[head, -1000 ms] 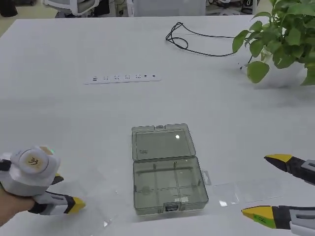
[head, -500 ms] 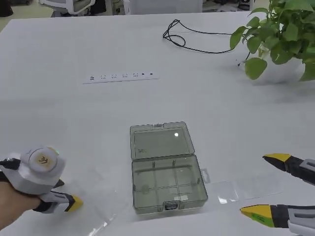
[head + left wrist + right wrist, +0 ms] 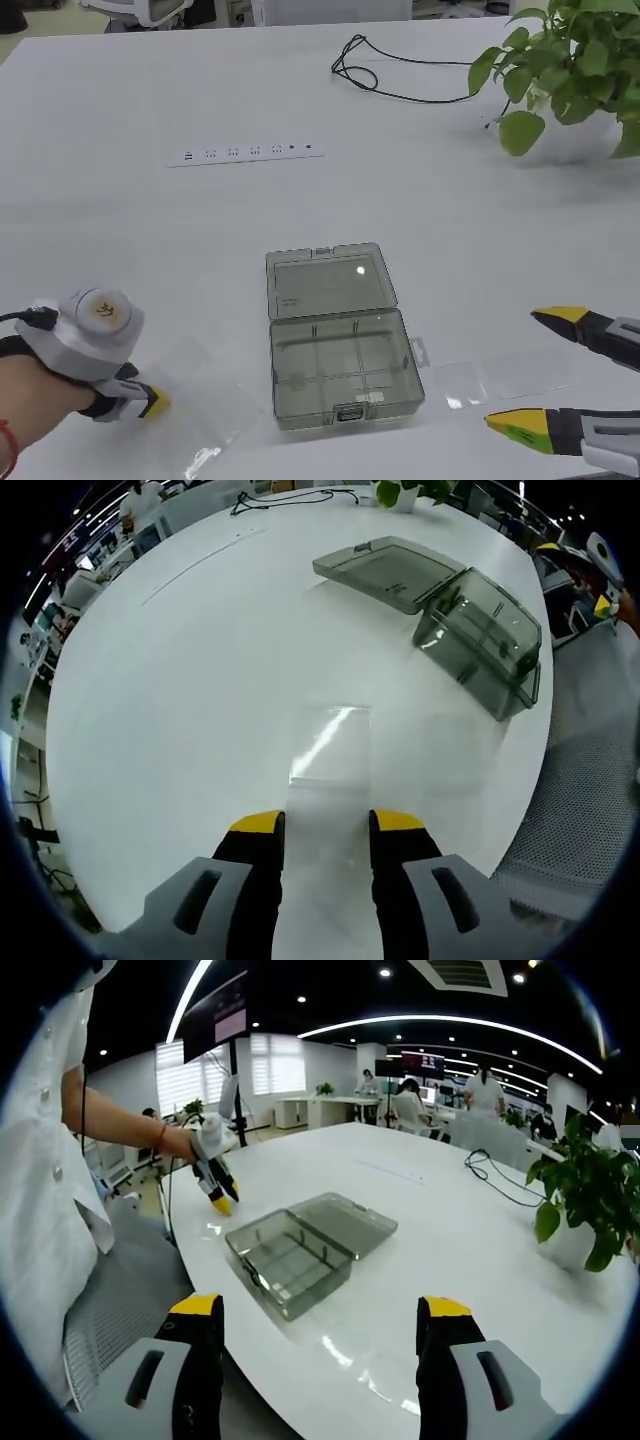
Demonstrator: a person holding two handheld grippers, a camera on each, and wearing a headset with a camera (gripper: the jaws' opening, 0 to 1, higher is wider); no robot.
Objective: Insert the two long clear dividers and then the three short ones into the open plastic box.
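Position of work: the open plastic box [image 3: 278, 368] sits on the table [image 3: 300, 200] close to the near edge, about midway along it. Its lid [image 3: 330, 282] is laid back flat toward the far edge. We see faint lines across the box floor but cannot tell whether they are slots or seated dividers.

Loose parts: one clear divider [image 3: 330, 745] lies flat on the table between the box and the near-left corner. More clear strips [image 3: 495, 380] lie flat just beside the box's right wall, with their length running along the near edge.

Left gripper [image 3: 328, 825]: the jaws are parted by a moderate gap and hold nothing. The left gripper view shows the divider directly ahead of the tips. Its long axis points roughly along the jaws and angles slightly toward the box. Its near end reaches almost to the gap, though we cannot tell whether it touches.

Right gripper [image 3: 538, 373]: the jaws are spread wide and are empty. It sits at the near-right of the table, with the outer end of the strips close in front of it.

Assessment: the left gripper looks better lined up and pitched down at the surface. The sheet lies flat and end-on, so we judge a short forward advance will have to catch its near edge. The box lies beyond the sheet, toward the table's middle.
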